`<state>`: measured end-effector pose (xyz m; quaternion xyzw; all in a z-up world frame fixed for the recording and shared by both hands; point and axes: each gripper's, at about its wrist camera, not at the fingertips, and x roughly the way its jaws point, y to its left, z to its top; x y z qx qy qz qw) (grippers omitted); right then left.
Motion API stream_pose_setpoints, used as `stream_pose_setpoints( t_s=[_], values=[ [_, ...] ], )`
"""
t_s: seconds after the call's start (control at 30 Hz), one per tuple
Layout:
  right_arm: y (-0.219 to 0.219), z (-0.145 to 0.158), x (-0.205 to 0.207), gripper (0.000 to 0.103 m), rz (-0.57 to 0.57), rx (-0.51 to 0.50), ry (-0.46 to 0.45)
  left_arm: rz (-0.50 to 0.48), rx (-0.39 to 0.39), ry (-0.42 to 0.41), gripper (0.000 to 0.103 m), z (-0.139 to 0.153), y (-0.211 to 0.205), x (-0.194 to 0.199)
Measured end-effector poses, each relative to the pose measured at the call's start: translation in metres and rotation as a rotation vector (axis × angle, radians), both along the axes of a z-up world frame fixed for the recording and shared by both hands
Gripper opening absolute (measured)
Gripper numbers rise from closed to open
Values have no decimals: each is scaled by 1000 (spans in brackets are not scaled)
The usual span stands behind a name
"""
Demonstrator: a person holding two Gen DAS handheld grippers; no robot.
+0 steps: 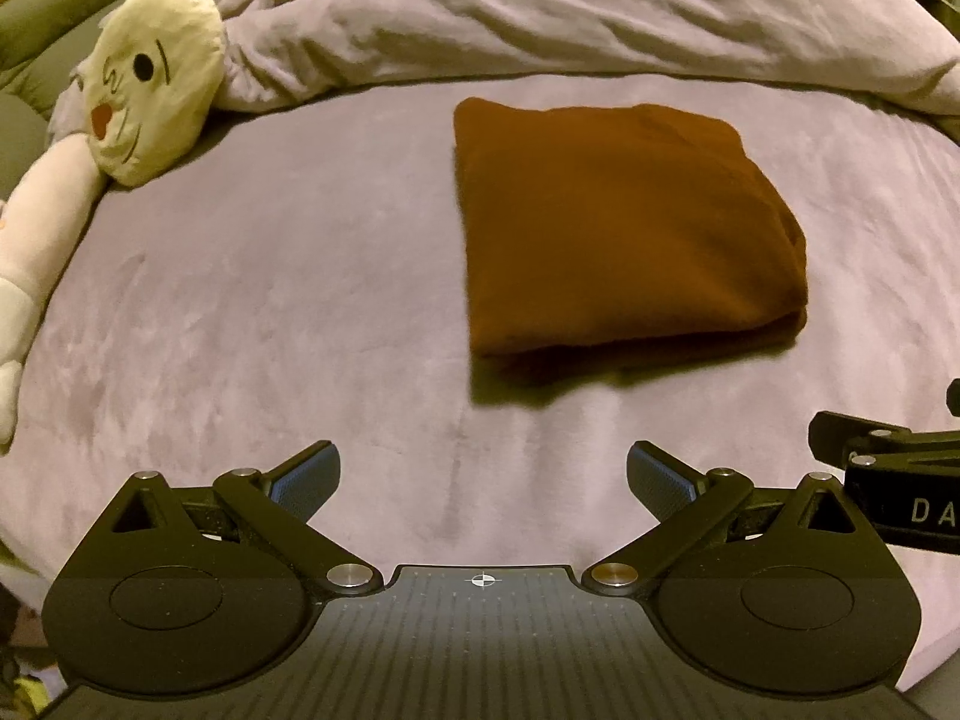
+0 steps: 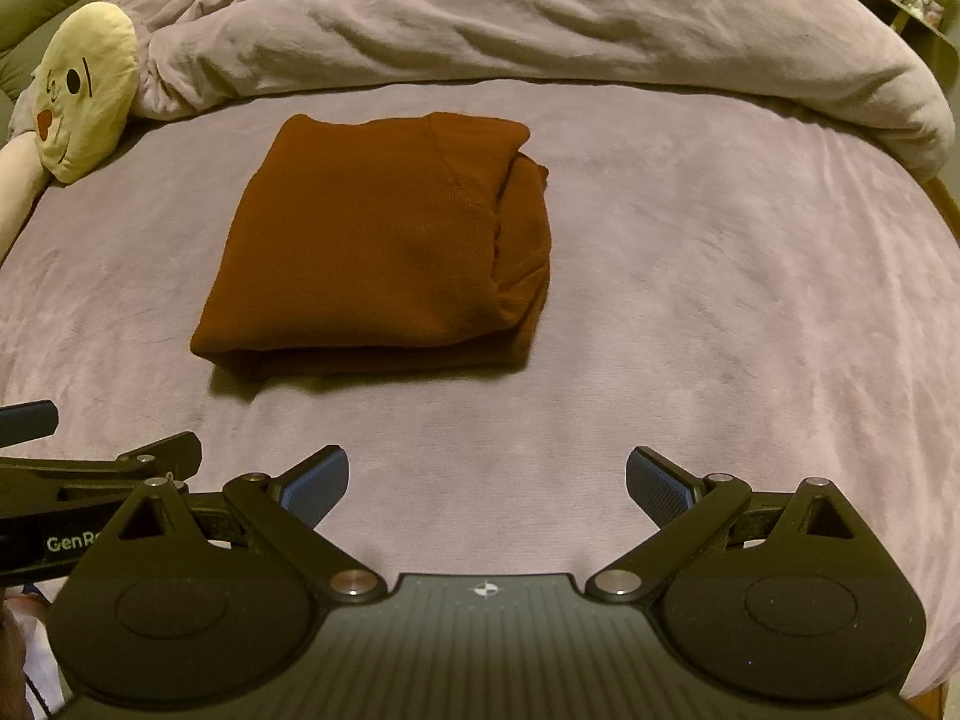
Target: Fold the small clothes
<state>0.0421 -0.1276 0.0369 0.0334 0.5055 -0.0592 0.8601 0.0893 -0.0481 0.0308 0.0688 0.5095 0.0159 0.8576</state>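
Observation:
A rust-brown garment [image 1: 624, 234] lies folded into a thick rectangle on the lilac bed cover [image 1: 270, 312]. It also shows in the right wrist view [image 2: 378, 246], with its layered edges on the right side. My left gripper [image 1: 483, 477] is open and empty, held short of the garment's near edge. My right gripper [image 2: 487, 480] is open and empty, short of the garment and to its right. Each gripper's body shows at the other view's edge: the right one [image 1: 894, 480] and the left one [image 2: 90, 474].
A cream plush toy with a face [image 1: 150, 84] lies at the back left, also in the right wrist view [image 2: 84, 96]. A bunched lilac duvet [image 1: 570, 18] runs along the far side. The bed's right edge [image 2: 942, 204] drops off.

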Motion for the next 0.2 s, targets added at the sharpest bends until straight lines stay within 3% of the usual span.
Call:
stream_pose_setpoints(
  t_s=[0.2],
  values=[
    [-1,0,0,99,-1,-2,-3,-7,-3,12,103,0,0,2]
  ],
)
